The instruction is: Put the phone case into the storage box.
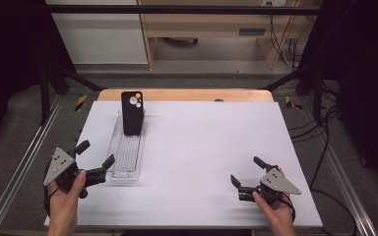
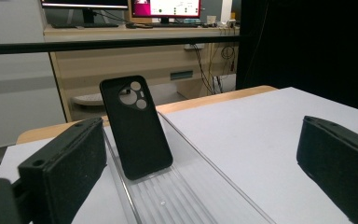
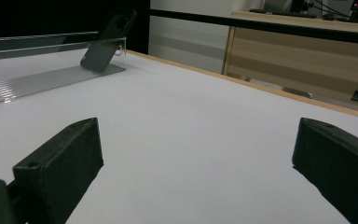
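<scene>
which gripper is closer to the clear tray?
The left gripper: its open fingers sit right beside the near end of the clear tray holding the black phone case. The right gripper is far across the table.

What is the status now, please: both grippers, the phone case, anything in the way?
Left gripper open, empty, beside the clear tray. Right gripper open, empty, over bare table. Phone case leaning upright at the tray's far end. Nothing in the way.
</scene>
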A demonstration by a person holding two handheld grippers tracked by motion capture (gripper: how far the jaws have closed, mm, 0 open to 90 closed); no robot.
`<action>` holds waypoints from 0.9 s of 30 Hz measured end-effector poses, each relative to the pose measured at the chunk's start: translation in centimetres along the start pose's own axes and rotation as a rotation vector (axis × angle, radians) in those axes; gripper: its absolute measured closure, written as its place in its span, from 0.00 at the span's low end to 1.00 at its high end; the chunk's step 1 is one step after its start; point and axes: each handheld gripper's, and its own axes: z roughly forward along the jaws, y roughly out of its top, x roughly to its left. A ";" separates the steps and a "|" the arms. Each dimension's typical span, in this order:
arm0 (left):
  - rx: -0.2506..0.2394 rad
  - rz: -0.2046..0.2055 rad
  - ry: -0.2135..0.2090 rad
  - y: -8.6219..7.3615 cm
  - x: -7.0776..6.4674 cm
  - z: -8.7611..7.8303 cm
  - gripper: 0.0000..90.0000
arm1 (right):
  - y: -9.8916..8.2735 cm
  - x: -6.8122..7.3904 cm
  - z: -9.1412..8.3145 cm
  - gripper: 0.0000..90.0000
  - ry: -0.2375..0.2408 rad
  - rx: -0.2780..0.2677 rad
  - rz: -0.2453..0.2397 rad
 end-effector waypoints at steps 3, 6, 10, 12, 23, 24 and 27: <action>-0.011 -0.005 0.006 -0.5 0.2 -0.2 0.01 | 0.0 0.0 0.0 0.02 -0.004 0.000 -0.001; -0.018 0.000 0.005 -0.9 0.2 -0.3 0.01 | 0.0 -0.1 -0.1 0.02 -0.006 -0.002 -0.003; -0.035 0.006 -0.003 -1.6 0.1 -0.4 0.01 | 0.0 -0.2 -0.1 0.02 -0.009 -0.002 -0.006; -0.036 0.004 -0.009 -2.0 0.1 -0.5 0.01 | 0.0 -0.3 -0.1 0.02 -0.013 -0.002 -0.004; -0.041 0.031 -0.036 -4.1 -0.5 -0.3 0.01 | 0.0 -0.9 -0.5 0.03 -0.044 -0.011 -0.024; -0.047 0.036 -0.035 -4.2 -0.6 -0.3 0.01 | 0.0 -1.0 -0.6 0.03 -0.047 -0.015 -0.023; -0.068 0.046 -0.024 -4.4 -0.9 -0.5 0.01 | 0.0 -1.4 -0.8 0.03 -0.047 -0.024 -0.008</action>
